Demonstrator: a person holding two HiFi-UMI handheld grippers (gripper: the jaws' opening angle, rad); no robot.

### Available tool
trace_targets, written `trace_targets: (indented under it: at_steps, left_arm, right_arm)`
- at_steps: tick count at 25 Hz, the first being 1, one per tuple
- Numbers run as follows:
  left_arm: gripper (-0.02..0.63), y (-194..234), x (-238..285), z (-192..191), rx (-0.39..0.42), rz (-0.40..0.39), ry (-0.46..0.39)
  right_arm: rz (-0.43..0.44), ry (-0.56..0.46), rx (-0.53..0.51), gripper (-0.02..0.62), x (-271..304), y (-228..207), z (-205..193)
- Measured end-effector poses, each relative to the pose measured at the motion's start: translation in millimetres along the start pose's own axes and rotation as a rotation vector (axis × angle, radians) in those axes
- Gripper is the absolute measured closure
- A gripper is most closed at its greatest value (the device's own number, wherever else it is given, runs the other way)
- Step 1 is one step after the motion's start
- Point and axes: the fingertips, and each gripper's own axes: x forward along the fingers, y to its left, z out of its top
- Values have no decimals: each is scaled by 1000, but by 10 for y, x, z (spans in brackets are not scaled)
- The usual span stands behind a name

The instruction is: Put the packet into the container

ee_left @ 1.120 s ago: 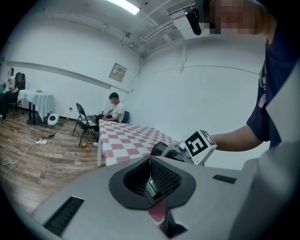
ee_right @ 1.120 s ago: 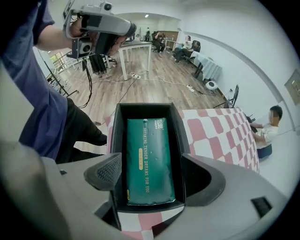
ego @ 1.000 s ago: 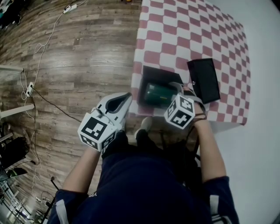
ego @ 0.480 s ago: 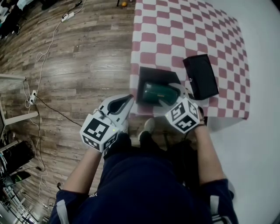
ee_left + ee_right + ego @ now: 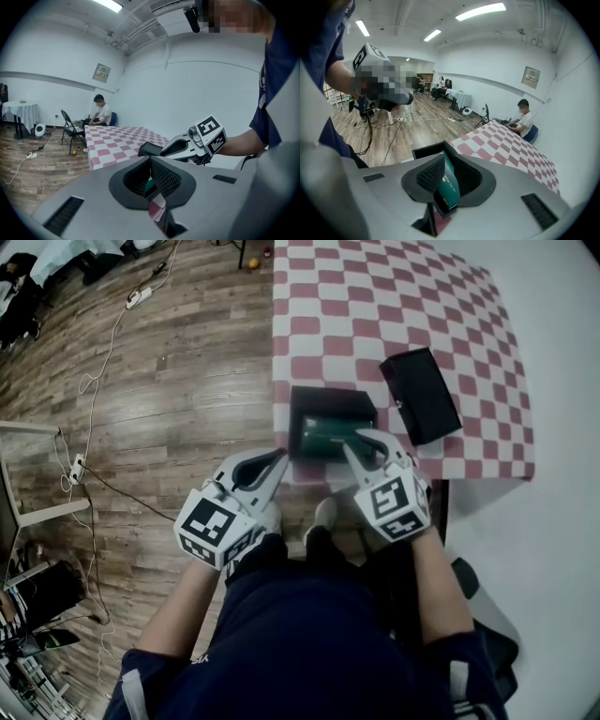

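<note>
lying flat, packet [image 5: 323, 438] lengthwise in container [image 5: 328, 398]

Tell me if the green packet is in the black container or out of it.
In. The head view shows the green packet lying flat inside the black container, with the container's dark walls around it.

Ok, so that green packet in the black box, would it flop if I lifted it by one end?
Probably a little: the green packet looks like a soft, filled pouch lying flat in the container. Its smooth film may be slippery between pads.
</note>
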Motion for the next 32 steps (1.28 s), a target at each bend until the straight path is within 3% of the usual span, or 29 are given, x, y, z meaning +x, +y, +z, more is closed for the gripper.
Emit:
trace_targets:
  at_steps: [4,11,32]
  left_arm:
    - [580,-86,-25,29,20,-18,3]
    - [580,-200,-76,41,47,-42,8]
    - [580,-424,-165,57,100,-96,14]
  right_arm:
    - [-54,-69,92,558,-183,-44,69]
    - [-135,-130,180,578,-432,-67,78]
    - [-181,-176,299,580,-764,137,-32]
